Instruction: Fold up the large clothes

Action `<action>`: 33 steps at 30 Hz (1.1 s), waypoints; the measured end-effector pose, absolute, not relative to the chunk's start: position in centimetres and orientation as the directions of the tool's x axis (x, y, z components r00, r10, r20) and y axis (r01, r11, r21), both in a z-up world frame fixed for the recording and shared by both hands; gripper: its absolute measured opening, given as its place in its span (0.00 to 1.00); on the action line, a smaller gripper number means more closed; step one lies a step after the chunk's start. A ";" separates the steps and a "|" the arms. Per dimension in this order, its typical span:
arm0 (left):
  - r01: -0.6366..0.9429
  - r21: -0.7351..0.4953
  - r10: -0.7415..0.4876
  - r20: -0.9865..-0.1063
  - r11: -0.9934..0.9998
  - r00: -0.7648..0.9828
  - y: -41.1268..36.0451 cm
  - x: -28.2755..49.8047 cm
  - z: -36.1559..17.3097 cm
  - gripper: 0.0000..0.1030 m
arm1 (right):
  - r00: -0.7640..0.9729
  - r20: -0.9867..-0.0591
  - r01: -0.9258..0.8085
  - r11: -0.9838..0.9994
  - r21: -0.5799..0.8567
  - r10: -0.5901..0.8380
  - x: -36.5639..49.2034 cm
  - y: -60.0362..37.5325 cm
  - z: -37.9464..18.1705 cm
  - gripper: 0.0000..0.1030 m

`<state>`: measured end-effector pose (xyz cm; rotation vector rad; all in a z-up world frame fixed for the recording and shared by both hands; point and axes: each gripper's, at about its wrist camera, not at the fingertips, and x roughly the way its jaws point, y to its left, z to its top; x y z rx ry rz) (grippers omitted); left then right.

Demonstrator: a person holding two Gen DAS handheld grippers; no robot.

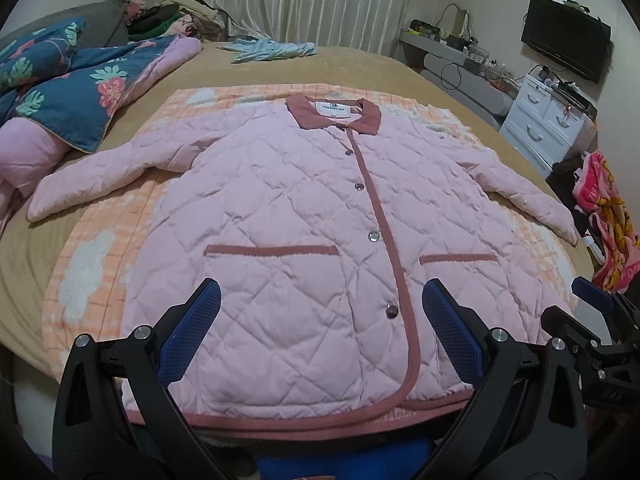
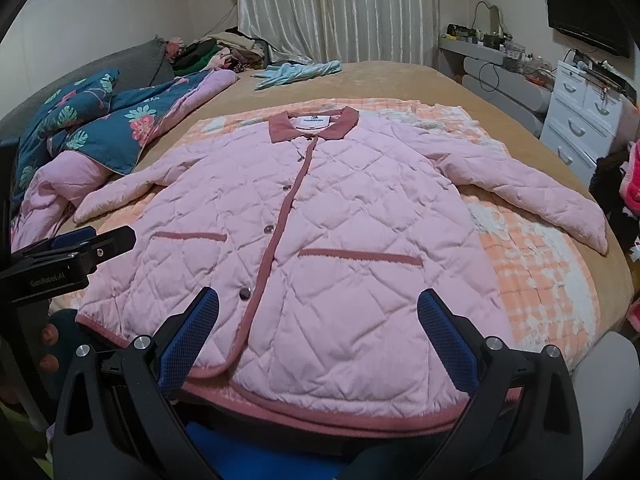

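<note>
Both tools, left tool [image 1: 320, 332] and right tool [image 2: 318, 332], hover spread-fingered (grasping nothing) over the jacket [image 1: 312, 240], whose slippery quilting may bunch.

Left gripper [image 1: 320, 332]: black arms, blue mesh-textured pads, silver screws behind the pads.
Right gripper [image 2: 318, 332]: same black arms, blue pads.
Marking: "GenRobot.AI" on the left gripper's side.

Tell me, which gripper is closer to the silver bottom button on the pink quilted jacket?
Right. The right gripper hovers just right of the silver bottom button. The left gripper sits over the hem, the button between its fingers; it looks slightly farther.
</note>
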<state>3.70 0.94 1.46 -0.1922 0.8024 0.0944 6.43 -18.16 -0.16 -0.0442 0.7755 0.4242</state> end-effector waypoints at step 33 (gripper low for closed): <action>-0.185 -0.180 -0.001 -0.719 0.966 0.695 3.1 16.2 5.1 0.92 | 0.696 -0.637 -0.273 0.943 0.191 0.331 20.8 -17.7 5.7 0.96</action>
